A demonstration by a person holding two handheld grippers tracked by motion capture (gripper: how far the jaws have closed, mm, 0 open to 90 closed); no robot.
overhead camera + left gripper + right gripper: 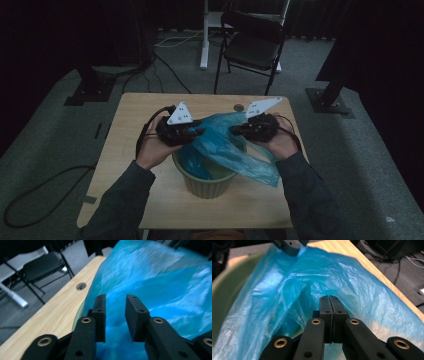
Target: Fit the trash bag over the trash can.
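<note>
- The table (135, 150) is light wood and stands on a grey carpet. It has a small round hole (239, 107) near its far edge.
- A black folding chair (252, 45) stands on the carpet behind the table.
- A person sits at the near side. Both sleeves are dark, and both arms reach in over the table.
- A green bin (205, 185) stands on the table, in the middle and near the person.
- A blue plastic bag (225, 145) is partly inside the bin. Its top is held up above the rim, and one big flap hangs over the bin's right side, down toward the table.
- The left gripper (200, 133) is just above the bin's left rim. It points at the bag. In the left gripper view its two black jaws stand apart, with a gap between them. The blue bag is right in front of them and looks blurry. I cannot tell if the jaws touch it.
- The right gripper (234, 131) is above the bin's right rim and points at the left one. In the right gripper view its jaws are pressed together. They pinch the edge of the blue bag where it folds in.
- A white three-cornered plate sits on top of each gripper.
</note>
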